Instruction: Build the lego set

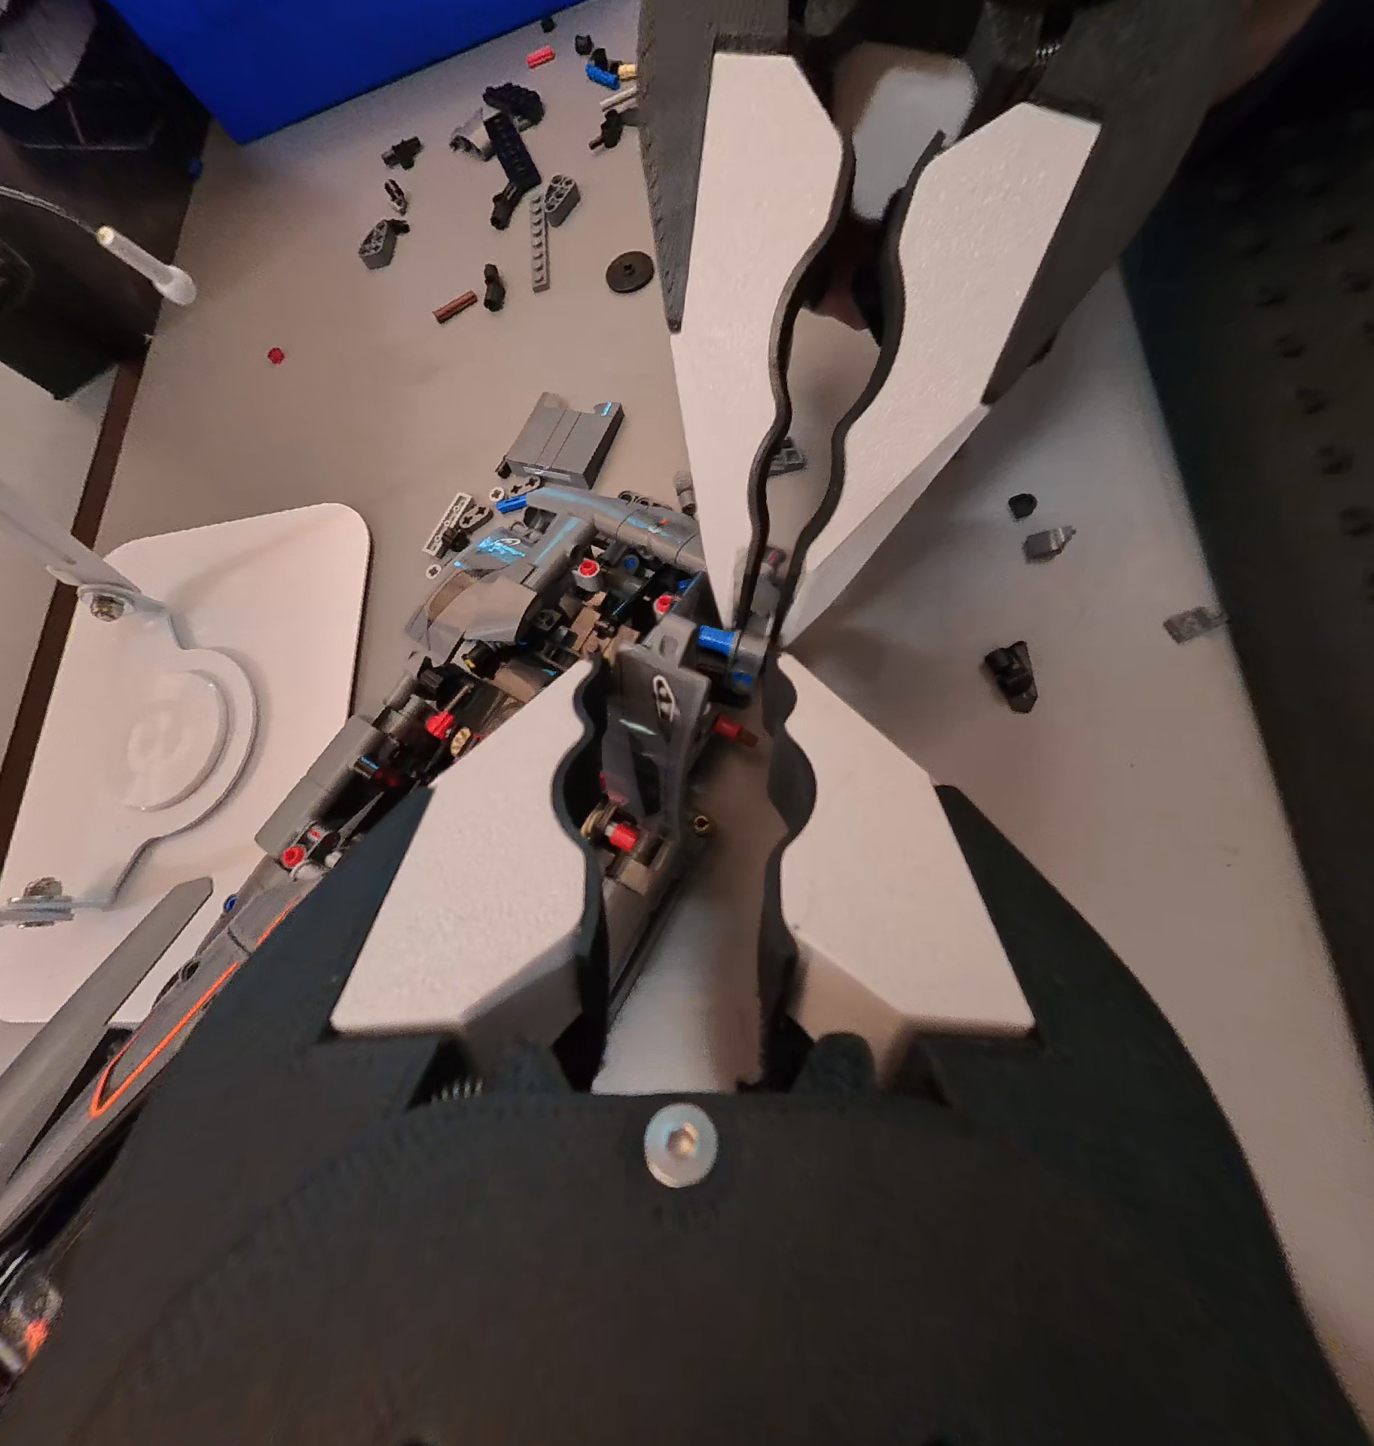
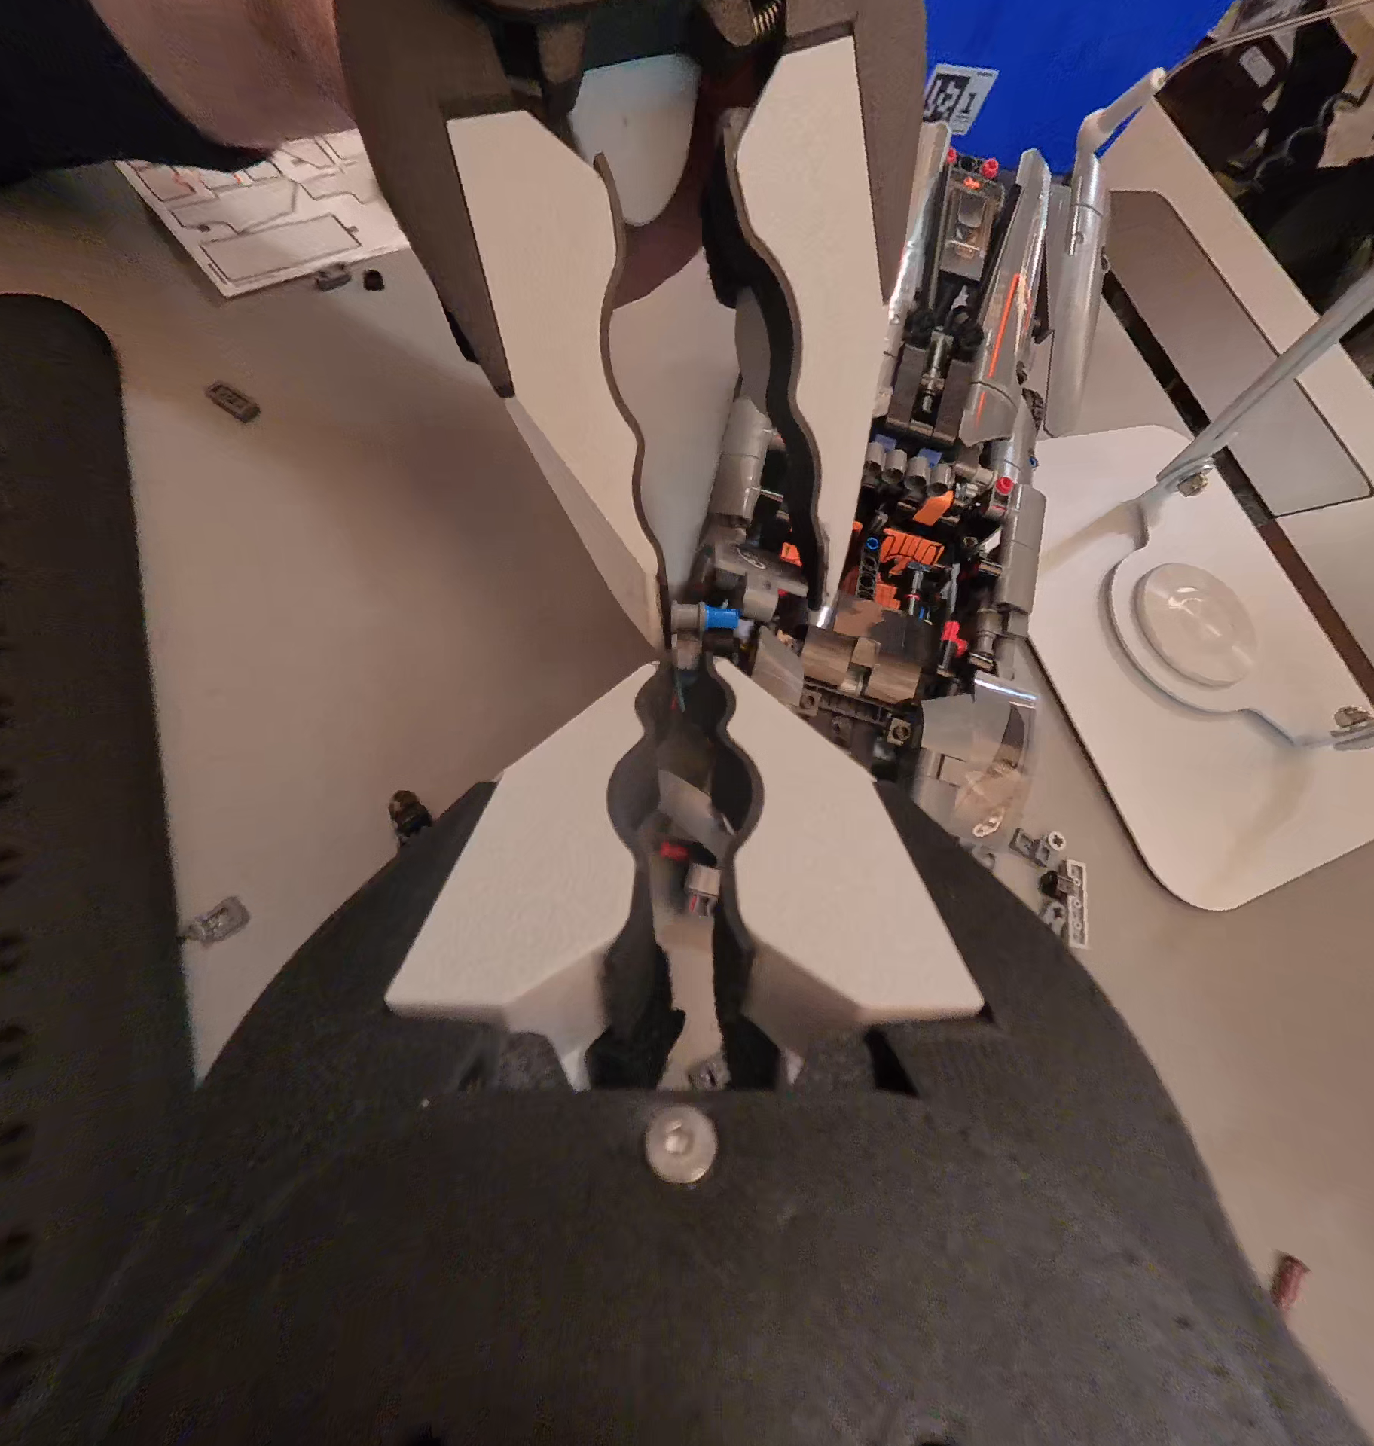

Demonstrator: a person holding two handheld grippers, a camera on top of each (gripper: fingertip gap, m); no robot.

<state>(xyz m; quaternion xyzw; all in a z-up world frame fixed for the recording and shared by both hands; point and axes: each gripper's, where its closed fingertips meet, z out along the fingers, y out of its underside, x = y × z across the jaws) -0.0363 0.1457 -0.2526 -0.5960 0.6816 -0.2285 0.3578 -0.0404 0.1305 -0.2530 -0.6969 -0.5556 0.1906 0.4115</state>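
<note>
Two grippers meet tip to tip over the car (image 1: 512,626) on the table (image 1: 1059,782): right gripper (image 2: 688,665) pinches a grey connector (image 2: 688,622) (blue pin fitted); left gripper (image 1: 688,673), part open, straddles the bodywork. Next, I judge: press it home squarely.

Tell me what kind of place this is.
Probably a desk or workbench set up as a building station, indoors. A half-built grey lego model lies on the pale tabletop among loose pieces, with a printed instruction sheet and a white stand base nearby.
</note>
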